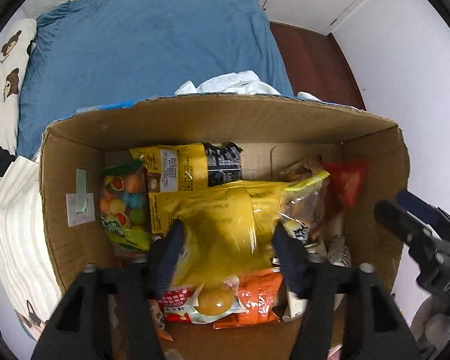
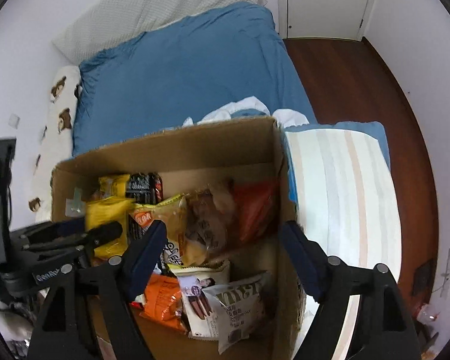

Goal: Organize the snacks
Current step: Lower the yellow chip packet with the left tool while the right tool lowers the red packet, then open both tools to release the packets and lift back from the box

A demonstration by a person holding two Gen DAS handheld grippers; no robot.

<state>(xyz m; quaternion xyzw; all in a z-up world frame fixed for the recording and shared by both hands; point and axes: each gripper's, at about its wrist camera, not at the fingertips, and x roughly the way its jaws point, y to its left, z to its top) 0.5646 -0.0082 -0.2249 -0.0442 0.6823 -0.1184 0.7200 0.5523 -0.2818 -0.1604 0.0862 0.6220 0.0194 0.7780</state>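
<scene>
The glossy yellow plastic snack bag (image 1: 222, 225) lies between the spread left tool (image 1: 228, 240), apparently dropped into the open brown cardboard box (image 1: 225, 120), while the right tool (image 2: 225, 240), spread and empty, is held above it.

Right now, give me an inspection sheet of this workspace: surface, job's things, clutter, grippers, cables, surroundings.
Surface: blue bedsheet under an open brown cardboard box.
Job's things: snack packets fill the box, among them a large yellow plastic bag, a fruit-candy bag, a red pouch and an orange packet.
Clutter: crumpled white cloth behind the box; striped folded fabric beside it.
Grippers: left gripper open, the yellow bag between its fingers, which do not press it; right gripper open over the box's side wall.
Cables: nothing seen.
Surroundings: bear-print pillow, dark wood floor, white walls.
</scene>
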